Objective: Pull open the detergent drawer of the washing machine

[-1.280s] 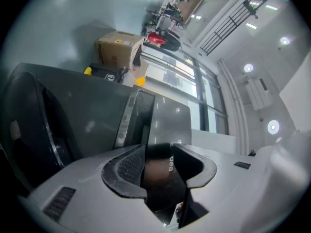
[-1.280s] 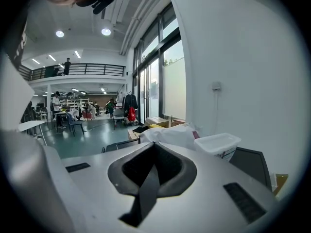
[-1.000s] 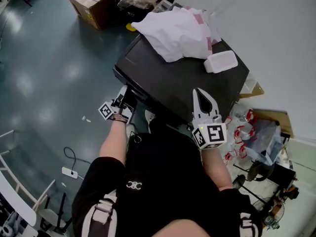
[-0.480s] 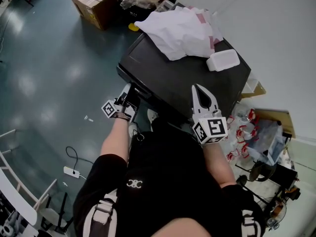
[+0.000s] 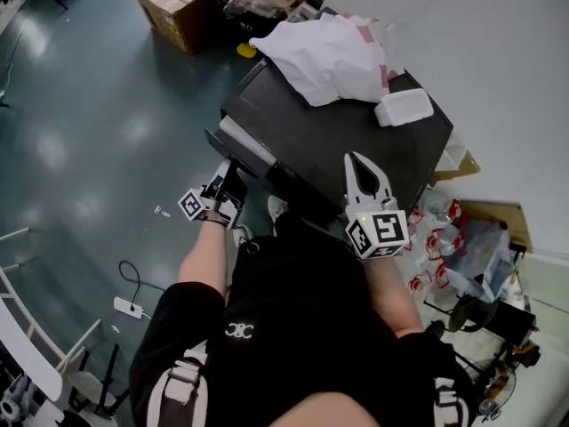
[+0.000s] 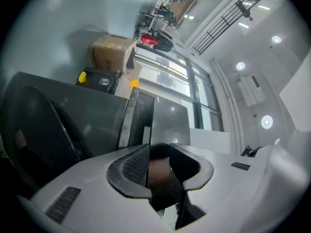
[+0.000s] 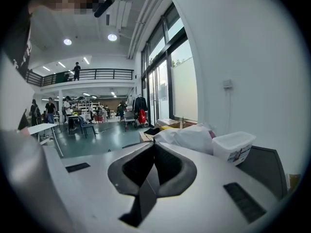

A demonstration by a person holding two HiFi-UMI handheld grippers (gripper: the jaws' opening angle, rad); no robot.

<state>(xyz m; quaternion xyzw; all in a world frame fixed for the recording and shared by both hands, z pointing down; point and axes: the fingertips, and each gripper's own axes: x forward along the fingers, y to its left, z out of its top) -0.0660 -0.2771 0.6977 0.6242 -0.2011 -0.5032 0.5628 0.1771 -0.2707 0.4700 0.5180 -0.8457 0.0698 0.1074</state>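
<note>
The black washing machine [image 5: 356, 140] stands in front of me, seen from above. Its detergent drawer [image 5: 240, 146] sticks out of the front at the upper left corner, showing a pale inner edge. My left gripper [image 5: 228, 180] has the drawer's dark front panel [image 6: 160, 125] between its jaws; the jaws are closing and the ribbed pads [image 6: 138, 163] press on the panel. My right gripper [image 5: 361, 164] hovers over the machine's front right edge, shut with nothing in it [image 7: 153, 152].
A crumpled white bag [image 5: 324, 56] and a white plastic tub [image 5: 403, 108] lie on the machine's top. A cardboard box [image 5: 178, 3] stands on the floor behind it. Bags and clutter [image 5: 462, 238] fill the floor at the right. A power strip [image 5: 124, 308] lies at the left.
The drawer has slid out of the machine's front. My left gripper has drawn back toward me with it. The right gripper has stayed where it was.
</note>
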